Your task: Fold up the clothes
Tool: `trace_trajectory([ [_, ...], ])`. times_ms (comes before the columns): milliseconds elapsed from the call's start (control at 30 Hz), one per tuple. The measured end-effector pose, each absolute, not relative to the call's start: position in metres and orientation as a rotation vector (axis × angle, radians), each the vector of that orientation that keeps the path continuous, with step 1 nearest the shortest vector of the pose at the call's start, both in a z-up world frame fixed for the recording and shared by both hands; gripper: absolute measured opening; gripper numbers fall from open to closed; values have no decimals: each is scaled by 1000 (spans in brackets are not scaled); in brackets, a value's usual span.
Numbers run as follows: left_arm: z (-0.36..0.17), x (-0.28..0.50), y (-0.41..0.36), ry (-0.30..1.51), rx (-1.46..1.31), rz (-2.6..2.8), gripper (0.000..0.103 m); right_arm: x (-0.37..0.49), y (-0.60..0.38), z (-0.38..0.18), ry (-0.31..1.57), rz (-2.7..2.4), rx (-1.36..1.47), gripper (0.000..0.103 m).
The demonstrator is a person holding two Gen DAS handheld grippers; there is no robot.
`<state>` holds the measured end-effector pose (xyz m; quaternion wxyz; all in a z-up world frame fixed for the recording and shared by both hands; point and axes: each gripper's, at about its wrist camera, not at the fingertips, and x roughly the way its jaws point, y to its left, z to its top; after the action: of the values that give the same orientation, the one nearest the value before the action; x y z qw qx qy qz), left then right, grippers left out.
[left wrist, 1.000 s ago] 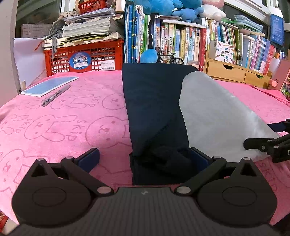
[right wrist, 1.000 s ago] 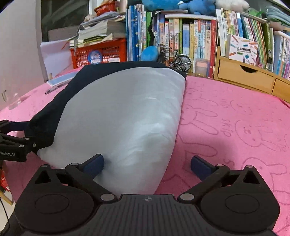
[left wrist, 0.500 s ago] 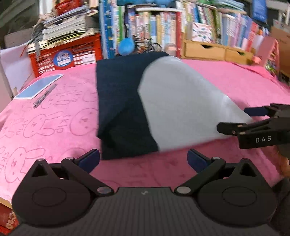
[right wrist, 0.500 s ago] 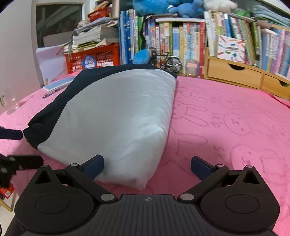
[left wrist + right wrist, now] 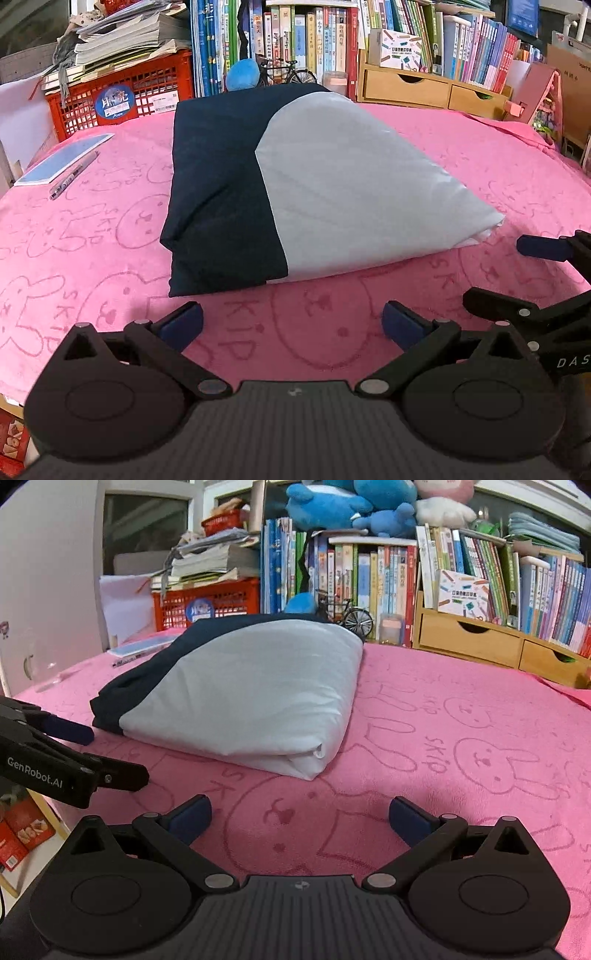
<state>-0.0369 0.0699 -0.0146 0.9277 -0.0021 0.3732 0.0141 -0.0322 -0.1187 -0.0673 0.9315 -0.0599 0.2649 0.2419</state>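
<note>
A folded garment, navy (image 5: 218, 192) on its left side and pale grey (image 5: 351, 199) on its right, lies flat on the pink bunny-print towel (image 5: 92, 236). In the right wrist view the same folded garment (image 5: 251, 698) rests ahead and slightly left. My left gripper (image 5: 291, 325) hovers open just short of the garment's near edge, nothing between its fingers. My right gripper (image 5: 299, 814) is likewise open and empty, short of the grey corner. Each gripper shows at the edge of the other's view.
A blue notebook (image 5: 64, 158) and a pen (image 5: 74, 175) lie at the towel's far left. A red crate (image 5: 122, 96) with stacked papers, rows of books (image 5: 295, 40), a toy bicycle (image 5: 349, 614) and wooden drawers (image 5: 424, 86) line the back.
Both grippers have pulled back toward me off the garment's near edge. A second ago their fingers were around the fabric; now it lies free and flat in front of them.
</note>
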Motion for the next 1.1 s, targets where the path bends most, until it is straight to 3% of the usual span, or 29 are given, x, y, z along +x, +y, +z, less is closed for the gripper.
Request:
trace_trajectory([
  [633, -18, -35, 67, 741, -16, 69, 103, -28, -114, -60, 595, 471, -125, 103],
  [1100, 16, -54, 68, 698, 25, 64, 103, -41, -114, -32, 500, 500, -127, 103],
])
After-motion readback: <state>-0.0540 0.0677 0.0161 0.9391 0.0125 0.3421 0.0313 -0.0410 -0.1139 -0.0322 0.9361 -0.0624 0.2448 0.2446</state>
